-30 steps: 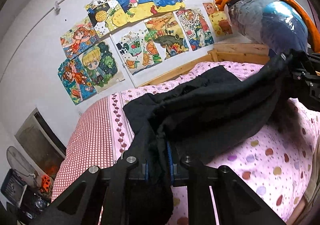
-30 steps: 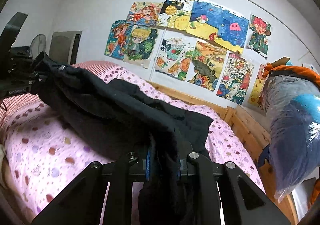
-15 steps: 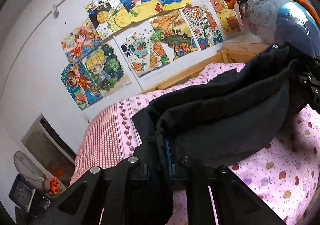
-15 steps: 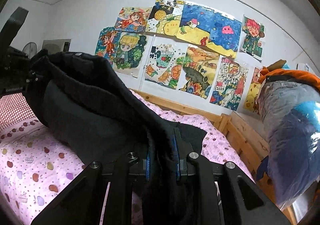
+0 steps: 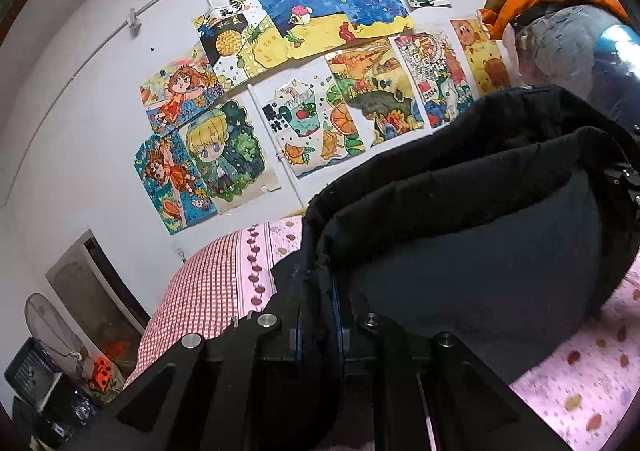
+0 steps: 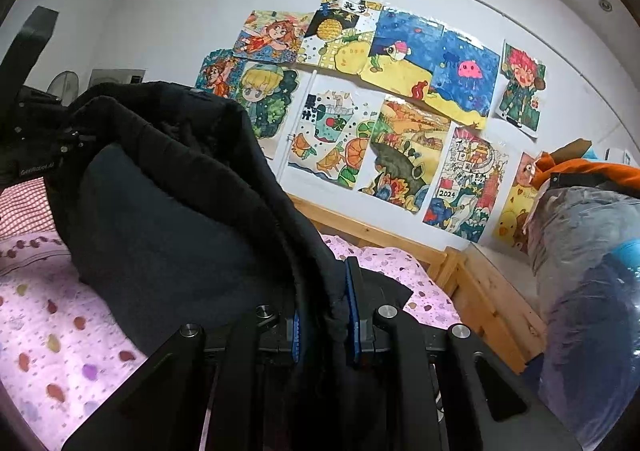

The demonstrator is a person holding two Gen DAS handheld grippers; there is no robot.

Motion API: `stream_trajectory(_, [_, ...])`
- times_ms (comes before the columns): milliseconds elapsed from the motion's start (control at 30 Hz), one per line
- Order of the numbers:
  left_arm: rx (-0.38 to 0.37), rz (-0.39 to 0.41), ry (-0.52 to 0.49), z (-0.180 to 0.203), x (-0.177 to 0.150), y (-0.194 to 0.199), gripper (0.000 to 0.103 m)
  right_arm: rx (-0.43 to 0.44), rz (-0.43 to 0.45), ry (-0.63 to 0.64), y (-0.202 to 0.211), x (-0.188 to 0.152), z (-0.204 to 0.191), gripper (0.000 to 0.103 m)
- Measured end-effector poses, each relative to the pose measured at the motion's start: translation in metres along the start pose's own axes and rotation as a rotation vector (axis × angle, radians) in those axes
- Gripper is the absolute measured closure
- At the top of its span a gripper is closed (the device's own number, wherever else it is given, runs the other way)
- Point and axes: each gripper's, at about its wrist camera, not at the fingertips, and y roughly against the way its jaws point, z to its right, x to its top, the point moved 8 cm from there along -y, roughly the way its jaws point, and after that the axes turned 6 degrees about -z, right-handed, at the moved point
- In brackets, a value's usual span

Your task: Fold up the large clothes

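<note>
The left gripper (image 5: 318, 315) is clamped on a fold of the large black padded fabric garment (image 5: 460, 219), its blue-edged pads pinching the cloth between them. The right gripper (image 6: 322, 317) is likewise closed on another part of the same garment (image 6: 172, 203), with dark cloth bunched between its blue pads. The garment hangs slung between the two grippers above the bed, sagging in the middle, its smooth dark lining facing the cameras; a lower corner lies on the bed just behind the right gripper.

Under it is the pink bedsheet dotted with small coloured shapes (image 6: 44, 335), which covers most of the mattress. At the head end lies a red-and-white checked cloth (image 5: 200, 291), bordered by a pale strip with a row of dark red motifs. A light wooden bed frame (image 6: 400, 239) runs along the wall side and turns the corner at the foot.

The white wall (image 5: 80, 123) behind the bed carries a cluster of colourful hand-drawn pictures (image 5: 304, 91), taped edge to edge, with a white cable duct curving above them. At the foot end stands a big clear plastic bag of blue and grey bedding (image 6: 592, 291) topped by something orange. By the head end, a standing fan (image 5: 44, 323) and a dark box sit on the floor.
</note>
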Motion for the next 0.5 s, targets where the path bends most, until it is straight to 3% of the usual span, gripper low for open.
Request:
stream_trajectory(267, [0.050, -0.042, -0.039, 0.007, 0.014, -0.066, 0.093, 0.008, -0.011, -0.006, -0.071, 0.011, -0.001, 0.090])
stream_trajectory(500, [0.053, -0.158, 0.049, -0.012, 0.032, -0.133, 0.093, -0.029, 0.027, 0.094, -0.121, 0.043, -0.006, 0.092])
